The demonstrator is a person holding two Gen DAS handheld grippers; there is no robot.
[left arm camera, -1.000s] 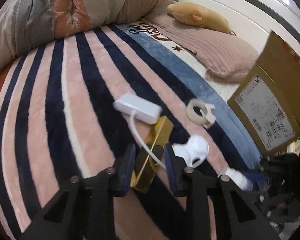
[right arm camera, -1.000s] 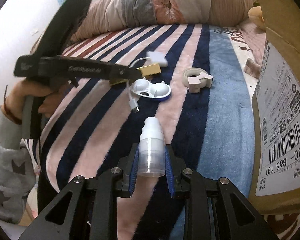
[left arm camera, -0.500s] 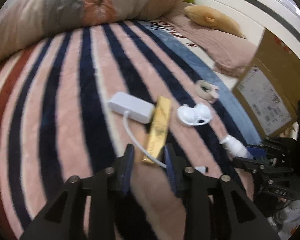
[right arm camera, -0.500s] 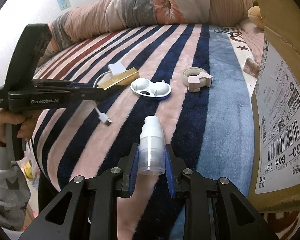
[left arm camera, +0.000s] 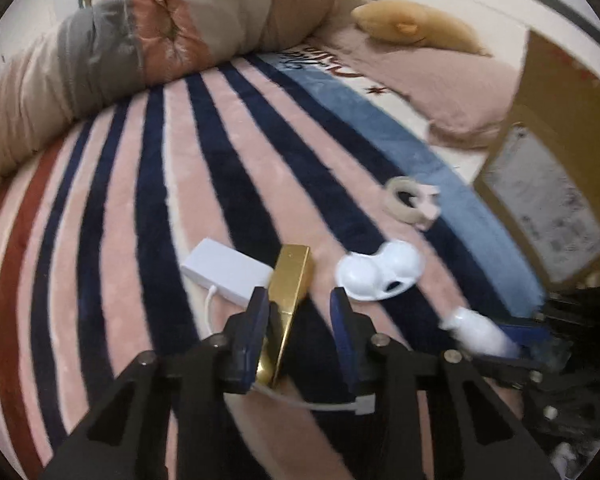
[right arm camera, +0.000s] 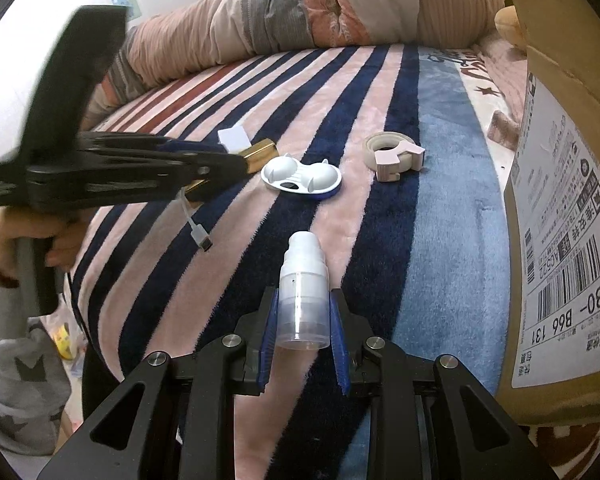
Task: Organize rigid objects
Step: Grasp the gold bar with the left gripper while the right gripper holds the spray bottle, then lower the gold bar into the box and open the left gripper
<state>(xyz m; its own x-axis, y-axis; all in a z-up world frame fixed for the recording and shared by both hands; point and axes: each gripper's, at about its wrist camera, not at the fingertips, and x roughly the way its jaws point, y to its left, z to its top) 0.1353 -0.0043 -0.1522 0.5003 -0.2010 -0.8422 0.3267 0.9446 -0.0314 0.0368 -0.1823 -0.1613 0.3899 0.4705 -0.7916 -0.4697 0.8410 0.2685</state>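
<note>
Jaws of the right gripper (right arm camera: pixel 303 332) clamp a clear pump bottle (right arm camera: pixel 303 300); those of the left gripper (left arm camera: pixel 300 312), which have just been closing, straddle a gold bar (left arm camera: pixel 289 292) without visibly pinching it.
On the striped bed (right arm camera: pixel 440 200), a cardboard box (right arm camera: pixel 560 220) stands at the right edge; then white adapter (left arm camera: pixel 226 270), white twin-cup case (right arm camera: pixel 300 176), tape roll (right arm camera: pixel 392 154).
</note>
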